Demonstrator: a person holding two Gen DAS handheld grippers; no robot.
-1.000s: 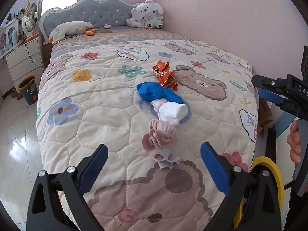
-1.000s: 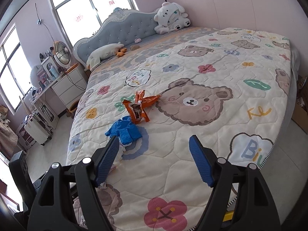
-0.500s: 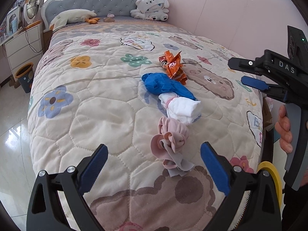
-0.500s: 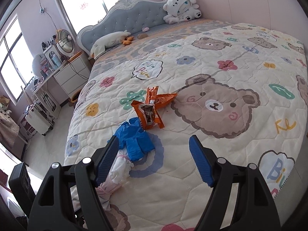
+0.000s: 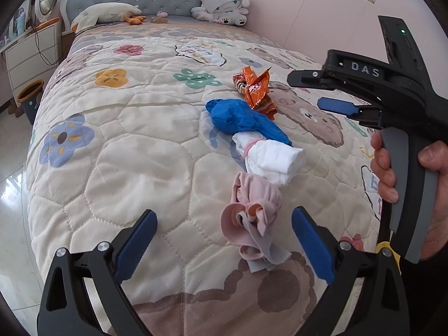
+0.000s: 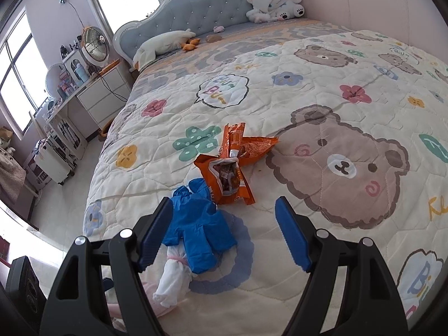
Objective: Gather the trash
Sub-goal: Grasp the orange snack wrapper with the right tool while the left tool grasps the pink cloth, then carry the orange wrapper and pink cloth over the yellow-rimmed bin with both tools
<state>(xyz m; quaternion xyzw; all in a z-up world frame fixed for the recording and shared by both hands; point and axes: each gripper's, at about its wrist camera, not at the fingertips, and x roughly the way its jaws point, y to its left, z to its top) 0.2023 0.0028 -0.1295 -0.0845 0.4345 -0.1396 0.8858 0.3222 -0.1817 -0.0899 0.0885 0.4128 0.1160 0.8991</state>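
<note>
Wrappers (image 6: pixel 233 165) beside glove (image 6: pixel 196 224) on bed (image 6: pixel 322 252).

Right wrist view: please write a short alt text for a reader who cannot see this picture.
The open right gripper hovers over a cartoon-bear quilt, holding nothing. Just ahead lie torn orange snack wrappers, with a crumpled blue glove and a white sock nearer. A plush toy sits by the headboard.
</note>
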